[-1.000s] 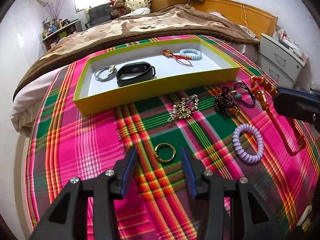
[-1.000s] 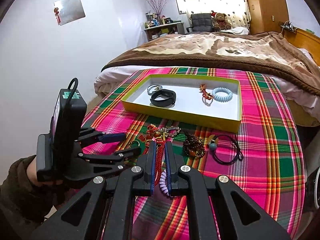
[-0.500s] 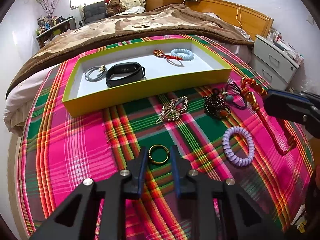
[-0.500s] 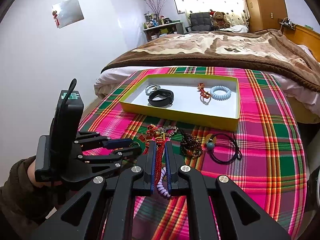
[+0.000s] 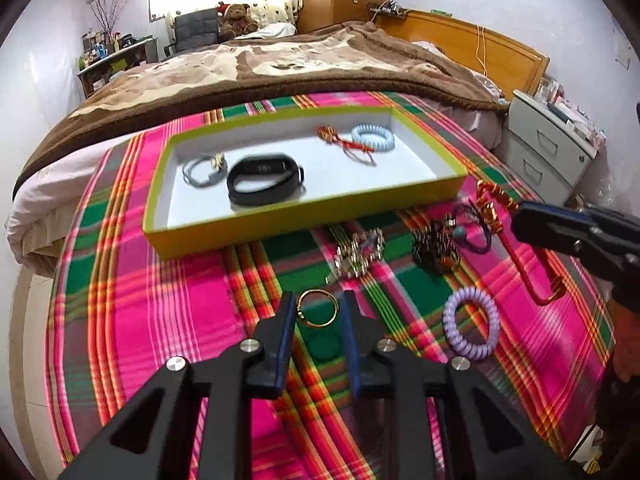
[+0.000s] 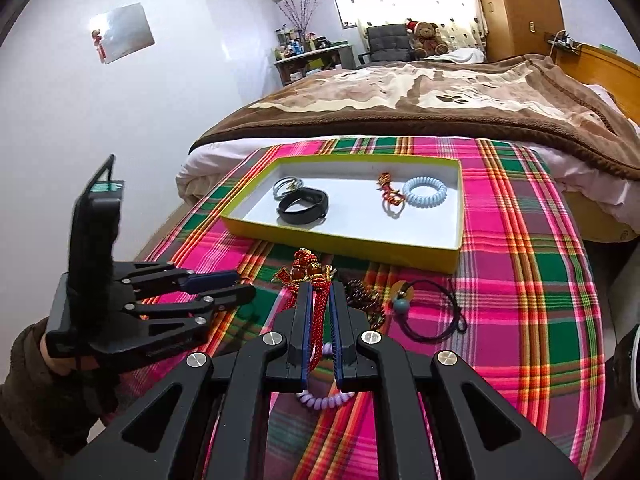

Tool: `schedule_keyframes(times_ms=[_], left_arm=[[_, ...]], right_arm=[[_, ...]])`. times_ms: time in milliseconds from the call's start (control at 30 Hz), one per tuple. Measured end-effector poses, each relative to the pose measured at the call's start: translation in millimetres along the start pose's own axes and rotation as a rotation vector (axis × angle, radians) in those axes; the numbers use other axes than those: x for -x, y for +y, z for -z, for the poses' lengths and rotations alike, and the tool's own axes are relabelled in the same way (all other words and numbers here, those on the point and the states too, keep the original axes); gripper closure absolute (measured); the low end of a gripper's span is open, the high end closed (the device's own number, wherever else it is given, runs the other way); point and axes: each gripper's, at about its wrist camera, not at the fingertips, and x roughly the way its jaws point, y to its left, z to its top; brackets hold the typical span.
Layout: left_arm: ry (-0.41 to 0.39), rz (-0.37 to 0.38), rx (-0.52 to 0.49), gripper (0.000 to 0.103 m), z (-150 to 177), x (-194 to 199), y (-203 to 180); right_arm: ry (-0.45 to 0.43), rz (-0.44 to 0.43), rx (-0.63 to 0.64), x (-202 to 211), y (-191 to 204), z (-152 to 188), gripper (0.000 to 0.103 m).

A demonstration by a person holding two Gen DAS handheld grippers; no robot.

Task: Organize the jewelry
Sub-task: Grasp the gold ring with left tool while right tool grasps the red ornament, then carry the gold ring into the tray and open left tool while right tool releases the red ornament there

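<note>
A thin gold ring [image 5: 317, 307] sits between the tips of my left gripper [image 5: 318, 306], whose pads touch it on both sides above the plaid cloth. The left gripper [image 6: 244, 285] also shows at the left of the right wrist view, where the ring is hidden. My right gripper [image 6: 320, 292] is shut on the red cord of a tassel charm [image 6: 318, 308], whose gold and red beads [image 6: 306, 268] lie just ahead of the tips. Beyond both stands the yellow-green box [image 5: 304, 224] with a white floor.
The box [image 6: 340, 245] holds a grey bangle [image 5: 202, 172], a black wristband [image 5: 264, 184], a red knot charm [image 5: 340, 142] and a pale blue coil tie [image 5: 373, 138]. On the cloth lie a silver bracelet [image 5: 356, 252], dark beads [image 5: 434, 248], a black cord [image 6: 436, 312] and a purple coil tie [image 5: 472, 328].
The left jaws have closed from wide apart onto the gold ring. The right gripper has stayed shut on the red cord.
</note>
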Motion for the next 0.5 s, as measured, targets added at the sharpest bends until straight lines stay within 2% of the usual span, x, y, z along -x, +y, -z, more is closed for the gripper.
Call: schedule_keyframes(times_ms=[300, 500], left_arm=[[-0.047, 0.039, 0.034, 0.079, -39.4, -2.0, 10.7], [-0.057, 0.068, 0.039, 0.079, -69.9, -15.2, 15.3]], right_arm=[[-0.016, 0.08, -0.032, -11.0, -15.9, -23.8, 0.095], [-0.009, 0.144, -0.093, -29.4, -43.1, -45.1, 0.095]])
